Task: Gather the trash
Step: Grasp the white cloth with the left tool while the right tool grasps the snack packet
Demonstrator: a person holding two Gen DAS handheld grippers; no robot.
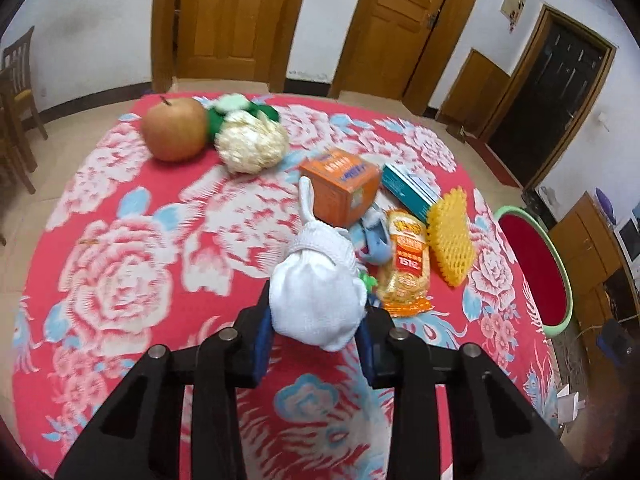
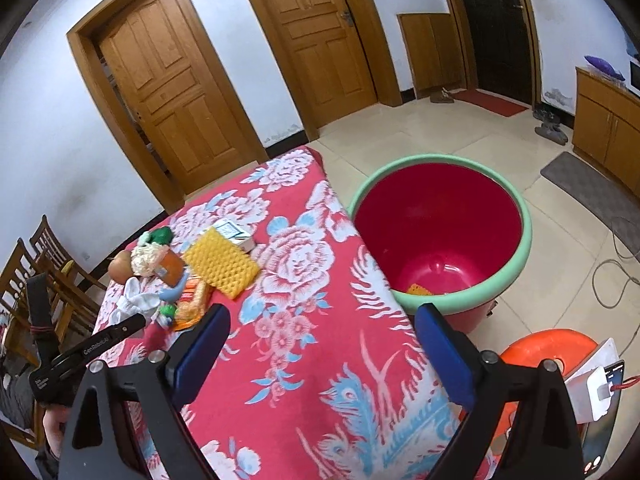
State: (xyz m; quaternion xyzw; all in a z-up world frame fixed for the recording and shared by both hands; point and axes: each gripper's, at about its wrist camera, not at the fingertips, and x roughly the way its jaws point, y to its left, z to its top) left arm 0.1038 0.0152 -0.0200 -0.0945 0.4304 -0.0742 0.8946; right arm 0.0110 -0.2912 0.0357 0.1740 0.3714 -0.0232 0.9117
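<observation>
My left gripper [image 1: 318,320] is shut on a white knotted cloth bundle [image 1: 316,284], held above the red flowered tablecloth [image 1: 160,240]. Beyond it lie an orange snack packet [image 1: 406,268], a yellow foam fruit net [image 1: 450,236], an orange box [image 1: 340,184], a teal box [image 1: 408,192] and a blue scrap [image 1: 376,240]. My right gripper [image 2: 322,350] is open and empty over the table's near corner. The red bin with a green rim [image 2: 440,224] stands on the floor to the right of the table, with a yellow piece [image 2: 418,290] inside. The left gripper [image 2: 120,328] and bundle [image 2: 136,304] also show in the right wrist view.
An apple [image 1: 174,128] and a toy cauliflower [image 1: 250,140] sit at the table's far end. Wooden chairs [image 2: 44,264] stand left of the table. An orange stool [image 2: 548,352] with a phone stands near the bin. Cables [image 2: 616,264] lie on the tiled floor.
</observation>
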